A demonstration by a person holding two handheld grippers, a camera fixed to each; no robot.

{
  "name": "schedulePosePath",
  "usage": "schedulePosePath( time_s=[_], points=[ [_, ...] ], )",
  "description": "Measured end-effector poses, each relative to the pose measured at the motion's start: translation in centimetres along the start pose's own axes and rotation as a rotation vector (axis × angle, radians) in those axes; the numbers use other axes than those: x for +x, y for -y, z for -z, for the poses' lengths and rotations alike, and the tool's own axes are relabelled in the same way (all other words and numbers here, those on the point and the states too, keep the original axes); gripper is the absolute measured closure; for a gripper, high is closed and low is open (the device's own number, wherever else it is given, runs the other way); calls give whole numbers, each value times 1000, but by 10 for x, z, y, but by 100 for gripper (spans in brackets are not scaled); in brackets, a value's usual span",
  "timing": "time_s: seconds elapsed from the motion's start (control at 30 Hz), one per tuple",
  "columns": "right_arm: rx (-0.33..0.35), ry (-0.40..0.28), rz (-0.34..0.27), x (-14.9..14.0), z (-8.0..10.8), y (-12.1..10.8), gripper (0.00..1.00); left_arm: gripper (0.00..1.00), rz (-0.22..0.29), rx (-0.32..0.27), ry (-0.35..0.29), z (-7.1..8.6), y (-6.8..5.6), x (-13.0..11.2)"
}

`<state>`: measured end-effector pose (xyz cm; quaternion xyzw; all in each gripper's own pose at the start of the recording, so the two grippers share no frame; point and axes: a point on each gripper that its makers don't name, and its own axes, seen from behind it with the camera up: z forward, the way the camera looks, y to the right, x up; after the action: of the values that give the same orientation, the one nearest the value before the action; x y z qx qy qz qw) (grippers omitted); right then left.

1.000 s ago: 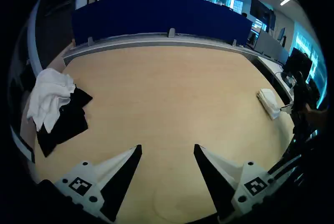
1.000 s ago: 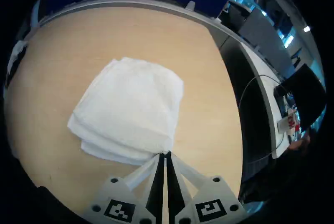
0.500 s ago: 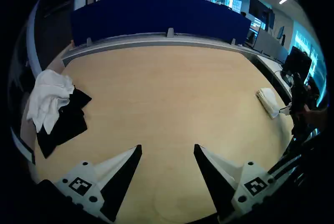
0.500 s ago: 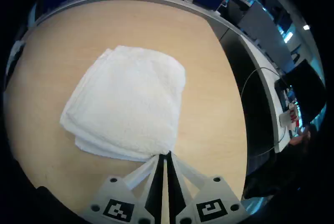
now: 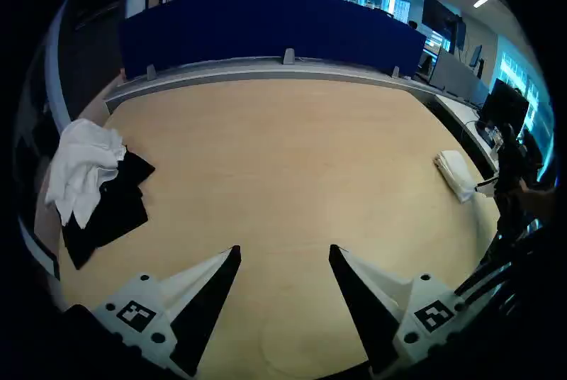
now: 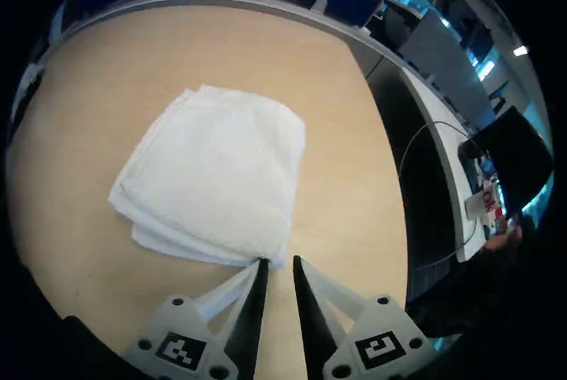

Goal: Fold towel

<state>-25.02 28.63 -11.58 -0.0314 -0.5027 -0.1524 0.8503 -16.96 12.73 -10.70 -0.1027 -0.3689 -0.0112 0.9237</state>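
A folded white towel [image 6: 212, 174] lies flat on the bench [image 6: 340, 188]. The right gripper [image 6: 277, 266] has its jaws slightly parted at the towel's near corner, gripping nothing. The left gripper [image 5: 283, 254] has its jaws wide open, far off. Folding looks finished; next, likely lift clear.

In the left gripper view the right gripper [image 5: 487, 183], far right beside the towel [image 5: 454, 173], is too small and dark to make out, the white cloth [image 5: 83, 164] at left hides part of a black cloth [image 5: 113, 206], and the desk's [image 5: 283, 153] near edge is cut off.
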Motion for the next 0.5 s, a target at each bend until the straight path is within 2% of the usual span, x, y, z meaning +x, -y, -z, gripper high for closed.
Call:
schedulePosePath(
  time_s=[0.13, 0.27, 0.33, 0.43, 0.5],
  points=[
    [-3, -14, 2, 0, 9, -2, 44, 8, -2, -5, 0, -1, -2, 1],
    [-10, -35, 8, 4, 16, -3, 28, 8, -3, -9, -1, -1, -3, 1],
    [-3, -53, 8, 9, 19, 0, 13, 8, -4, -11, -1, -1, -4, 1],
    [12, -81, 5, 19, 23, 7, 2, 8, -4, -12, -1, -1, -4, 1],
    [24, -97, 3, 26, 25, 12, 0, 8, -5, -12, -1, -1, -4, 1]
  ],
)
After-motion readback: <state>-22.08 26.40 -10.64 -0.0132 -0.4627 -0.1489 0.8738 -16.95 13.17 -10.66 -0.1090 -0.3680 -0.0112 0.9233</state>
